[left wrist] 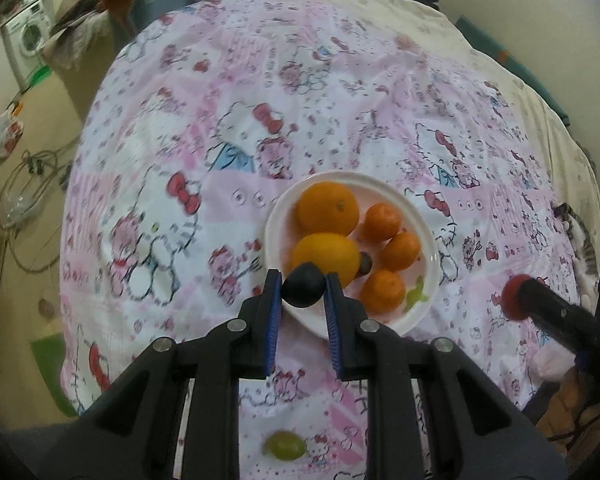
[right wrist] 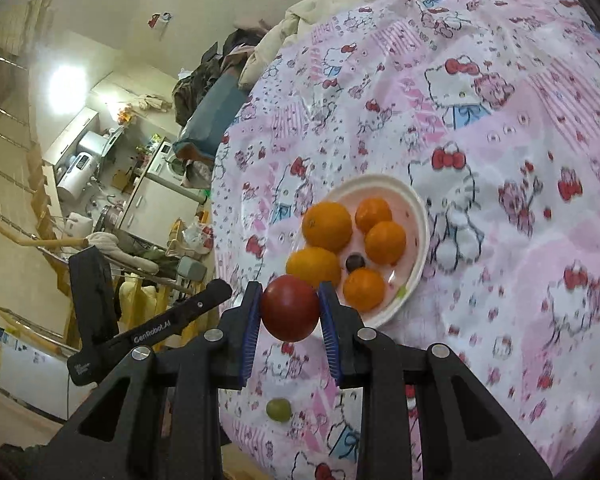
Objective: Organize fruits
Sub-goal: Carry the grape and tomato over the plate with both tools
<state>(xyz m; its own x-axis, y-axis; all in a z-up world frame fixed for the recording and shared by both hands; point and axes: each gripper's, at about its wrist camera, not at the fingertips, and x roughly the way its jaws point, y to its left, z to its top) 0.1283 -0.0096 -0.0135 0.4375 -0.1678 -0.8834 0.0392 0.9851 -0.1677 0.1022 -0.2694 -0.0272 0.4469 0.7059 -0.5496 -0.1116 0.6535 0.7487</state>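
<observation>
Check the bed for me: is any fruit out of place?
Yes. One green grape lies alone on the bedsheet, outside the white plate that holds the other fruit, near the bed's edge.

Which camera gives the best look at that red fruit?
The right wrist view: the red fruit sits large and sharp, clamped in the right gripper. The left wrist view shows it only small at the right edge, partly hidden by that gripper.

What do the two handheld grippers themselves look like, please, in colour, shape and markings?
Both the left gripper and the right gripper are matte black plastic frames with angular cut-outs, silver round pivot bolts and blue ribbed fingers. In the right wrist view, the left one's side shows white "GenRobot.AI" lettering.
</observation>
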